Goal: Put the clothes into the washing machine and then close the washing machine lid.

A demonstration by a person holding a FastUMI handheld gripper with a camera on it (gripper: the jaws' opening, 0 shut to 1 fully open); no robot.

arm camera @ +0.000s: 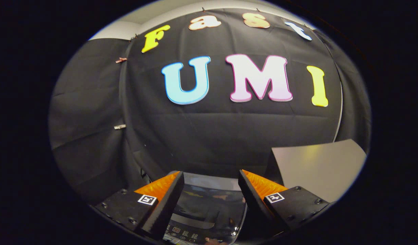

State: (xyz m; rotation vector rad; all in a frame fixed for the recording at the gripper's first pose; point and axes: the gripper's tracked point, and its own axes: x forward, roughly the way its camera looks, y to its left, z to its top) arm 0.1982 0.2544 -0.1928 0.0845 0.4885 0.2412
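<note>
My gripper is open, with nothing between its fingers. Below and between the fingers lies the top of the washing machine. Its dark glossy lid lies flat and shut, with reflections on it. The control panel with small buttons runs along the machine's near edge. No clothes are in sight.
A grey table top stands to the right of the machine, beyond the right finger. The black cloth wall hangs close behind the machine and wraps round on the left.
</note>
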